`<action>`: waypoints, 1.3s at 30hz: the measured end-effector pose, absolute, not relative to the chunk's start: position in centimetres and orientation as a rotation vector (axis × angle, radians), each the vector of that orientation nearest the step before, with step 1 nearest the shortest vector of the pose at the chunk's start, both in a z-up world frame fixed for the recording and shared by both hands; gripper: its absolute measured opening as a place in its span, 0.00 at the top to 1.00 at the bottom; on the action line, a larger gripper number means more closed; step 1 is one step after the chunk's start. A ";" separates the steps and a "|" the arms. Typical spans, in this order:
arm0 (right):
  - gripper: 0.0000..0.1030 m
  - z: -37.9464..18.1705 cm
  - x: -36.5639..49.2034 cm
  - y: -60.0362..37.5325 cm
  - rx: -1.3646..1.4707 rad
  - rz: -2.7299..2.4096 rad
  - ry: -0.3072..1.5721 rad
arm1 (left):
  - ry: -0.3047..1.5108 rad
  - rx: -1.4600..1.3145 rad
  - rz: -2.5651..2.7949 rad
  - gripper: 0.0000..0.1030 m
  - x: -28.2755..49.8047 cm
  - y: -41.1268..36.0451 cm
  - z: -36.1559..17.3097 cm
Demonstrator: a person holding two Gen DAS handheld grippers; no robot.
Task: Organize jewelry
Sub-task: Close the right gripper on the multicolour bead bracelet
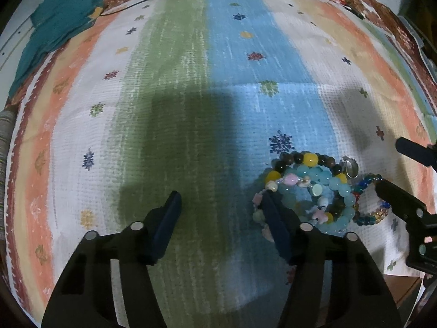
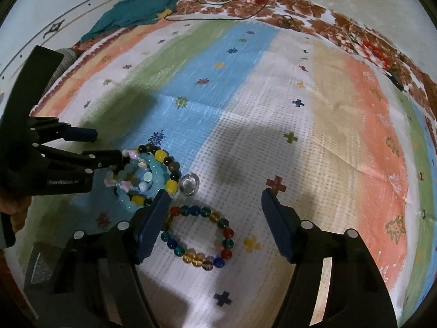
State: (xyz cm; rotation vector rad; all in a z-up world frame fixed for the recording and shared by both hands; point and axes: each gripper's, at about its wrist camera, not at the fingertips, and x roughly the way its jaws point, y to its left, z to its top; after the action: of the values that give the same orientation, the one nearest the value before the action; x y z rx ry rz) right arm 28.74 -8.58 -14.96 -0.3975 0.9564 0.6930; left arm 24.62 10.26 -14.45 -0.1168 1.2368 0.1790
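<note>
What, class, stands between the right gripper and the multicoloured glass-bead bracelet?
Nothing visible does. The multicoloured glass-bead bracelet lies flat on the striped cloth between the open fingers of the right gripper; its left finger overlaps the bracelet's edge.

Both views are dim with a cool cast, lit from above and behind. Broad soft shadows darken the striped cloth (image 1: 191, 125) at frame centre. Fisheye curvature bends the edges, the corners go black, and the weave looks slightly smeared throughout.
</note>
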 end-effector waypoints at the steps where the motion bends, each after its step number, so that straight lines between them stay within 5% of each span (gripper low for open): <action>1: 0.32 -15.1 28.8 -8.5 -0.402 0.694 0.957 | 1.236 -0.113 0.169 0.51 24.7 10.1 -14.5; 11: 0.36 -16.0 29.1 -7.2 -0.432 0.735 0.969 | 1.223 -0.170 0.151 0.89 25.1 9.7 -14.8; 12: 0.36 -16.1 29.1 -7.1 -0.434 0.738 0.970 | 1.221 -0.155 0.158 1.00 25.1 9.5 -14.9; 27: 0.43 -17.0 29.9 -6.3 -0.423 0.783 0.976 | 1.239 -0.100 0.168 1.00 25.5 9.0 -15.6; 31: 0.59 -17.0 30.2 -6.7 -0.398 0.785 0.987 | 1.240 -0.114 0.161 1.00 25.3 9.2 -15.5; 39: 0.72 -17.8 29.9 -6.6 -0.442 0.761 0.977 | 1.238 -0.098 0.160 1.00 25.3 9.3 -15.5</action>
State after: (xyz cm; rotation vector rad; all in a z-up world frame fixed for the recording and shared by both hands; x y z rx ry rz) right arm 29.92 -6.58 -17.75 -0.4423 0.9770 0.7612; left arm 25.29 9.27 -15.47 -0.0981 1.2383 0.1601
